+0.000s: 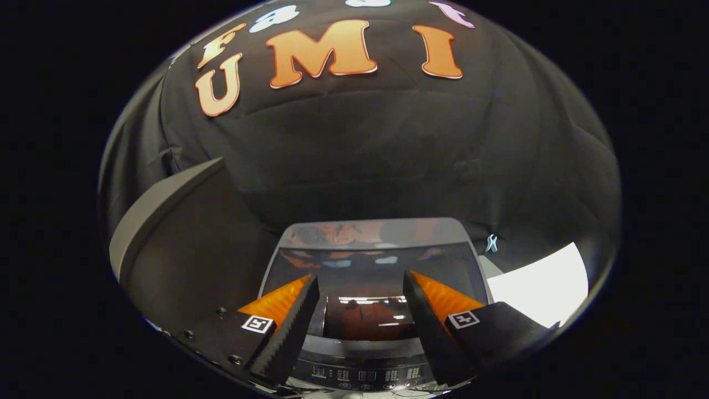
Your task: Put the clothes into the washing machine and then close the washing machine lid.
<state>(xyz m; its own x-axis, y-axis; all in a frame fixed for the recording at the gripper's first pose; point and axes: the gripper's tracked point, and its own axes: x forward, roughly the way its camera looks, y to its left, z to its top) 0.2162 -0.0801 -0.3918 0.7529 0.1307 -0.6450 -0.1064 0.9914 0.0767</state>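
The 2 fingers of the gripper [360,327] stand wide apart with nothing between them, so it holds no garment and nothing presses on either finger. Just below and between the fingertips runs the washing machine's control panel [363,377], a dark strip of small buttons and a display too small to make out. Right beyond it, framed by the fingers, sits the washing machine [372,346] itself, seen from its front edge, and the glossy dark lid [368,277] appears to lie flat over the tub, its surface throwing back lights and a reddish-brown patch that could be a reflection or clothes under the glass; I cannot tell which. If clothes are already inside, the step in hand is finishing the lid: press down with 1 fingertip near the lid's front edge, squarely and gently, rather than pinching, and keep clear of the buttons. Left of the machine a grey slanted panel [166,221] rises, well apart from the fingers. To the right lies a white sheet [540,291], and a small pale clip [491,243] hangs on the black cloth wall [388,160] behind.
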